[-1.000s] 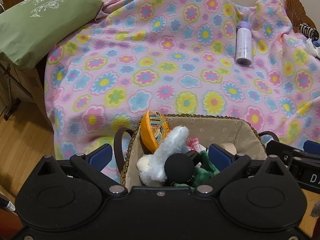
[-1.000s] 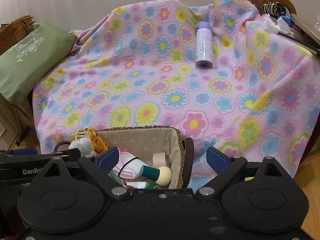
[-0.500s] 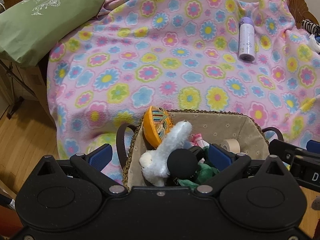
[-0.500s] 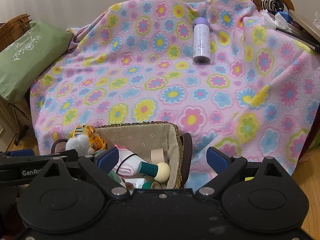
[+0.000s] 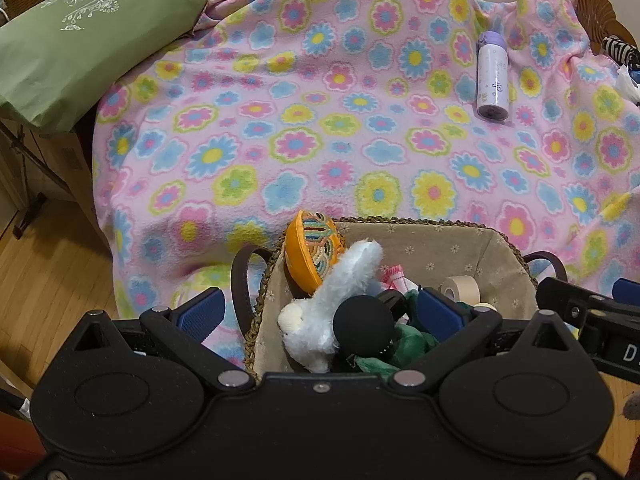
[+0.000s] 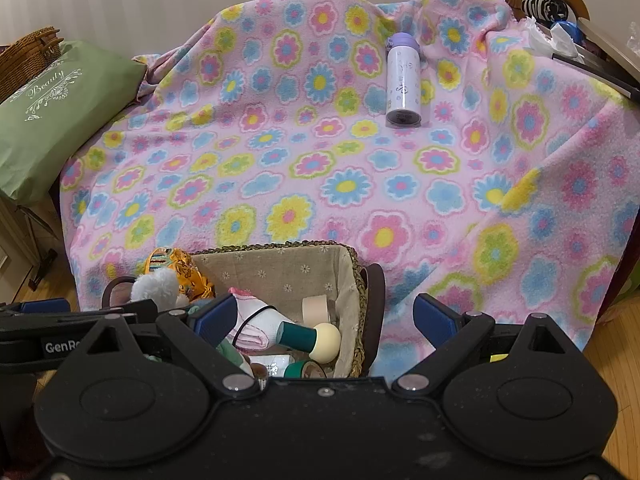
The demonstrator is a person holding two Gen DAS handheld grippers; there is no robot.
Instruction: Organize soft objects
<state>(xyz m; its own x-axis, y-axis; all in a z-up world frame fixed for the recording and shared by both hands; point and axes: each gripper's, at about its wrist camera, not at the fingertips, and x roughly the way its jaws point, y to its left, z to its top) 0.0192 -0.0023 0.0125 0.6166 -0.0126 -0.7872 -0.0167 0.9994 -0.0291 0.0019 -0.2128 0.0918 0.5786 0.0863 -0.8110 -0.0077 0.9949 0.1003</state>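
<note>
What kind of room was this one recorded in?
Probably a home living room or bedroom: a flowered fleece blanket draped over furniture, a green cushion beside it, wooden flooring, and a lined wicker basket of toys and small household items.

My own gripper body hides the near end of the basket point(image 5: 460, 228), so the green plush point(image 5: 412, 340) is mostly buried and the zebra-striped thing point(image 5: 618, 50) gets cropped.

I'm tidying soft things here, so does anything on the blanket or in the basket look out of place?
Yes. A hard lavender bottle lies on its side, alone on the flowered blanket. In the basket, tape rolls and a green-handled tool sit among the plush toys.
</note>
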